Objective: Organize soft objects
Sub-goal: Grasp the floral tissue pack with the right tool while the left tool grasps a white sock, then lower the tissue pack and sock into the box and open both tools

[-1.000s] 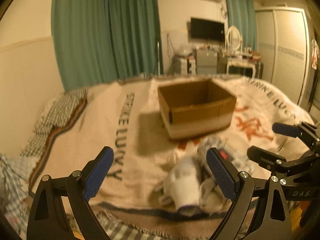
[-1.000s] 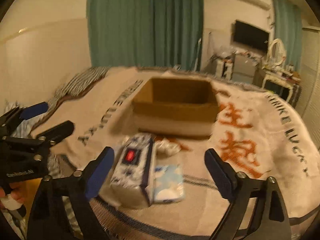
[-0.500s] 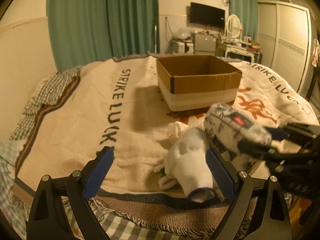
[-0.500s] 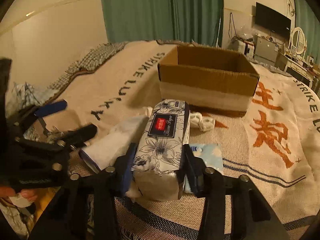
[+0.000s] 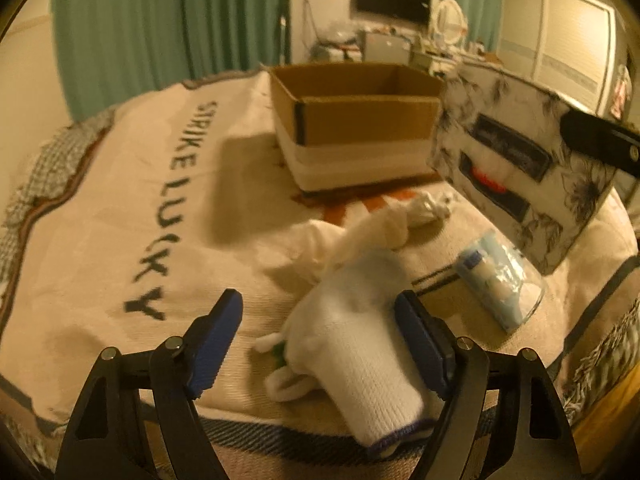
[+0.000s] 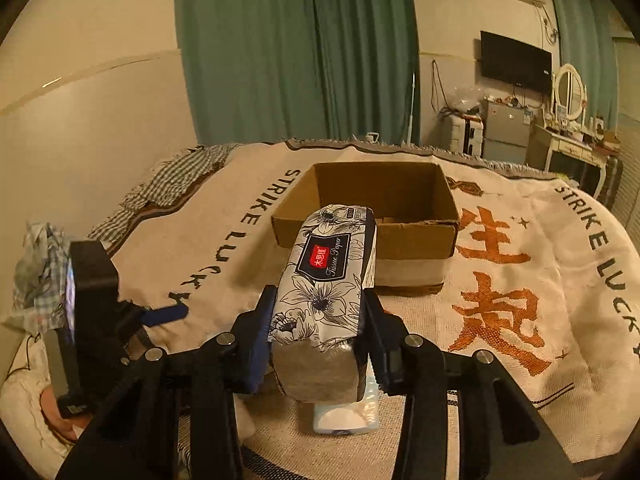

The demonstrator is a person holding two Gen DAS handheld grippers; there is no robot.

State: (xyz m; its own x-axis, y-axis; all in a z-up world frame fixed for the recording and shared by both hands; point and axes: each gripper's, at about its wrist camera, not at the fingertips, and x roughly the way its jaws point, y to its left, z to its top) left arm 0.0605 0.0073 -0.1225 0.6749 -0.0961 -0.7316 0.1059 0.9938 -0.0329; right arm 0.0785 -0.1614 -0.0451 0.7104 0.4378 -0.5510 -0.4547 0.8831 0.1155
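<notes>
My right gripper (image 6: 318, 322) is shut on a flower-printed tissue pack (image 6: 330, 276) and holds it lifted above the blanket, in front of the open cardboard box (image 6: 400, 236). The pack also shows at the right of the left wrist view (image 5: 516, 168). My left gripper (image 5: 318, 344) is open, its jaws on either side of a white sock (image 5: 360, 344) that lies on the blanket. A small blue tissue packet (image 5: 500, 280) lies to the right of the sock; it shows below the held pack (image 6: 346, 420). The box (image 5: 360, 120) stands beyond.
A beige blanket (image 5: 120, 200) lettered "STRIKE LUCKY" covers the bed. More white soft items (image 5: 420, 208) lie between the sock and the box. A checked cloth (image 6: 172, 184) lies at the far left. Green curtains, a TV and a dresser stand behind.
My right gripper closed on the tissue pack and lifted it off the blanket toward the box. My left gripper moved in around the white sock.
</notes>
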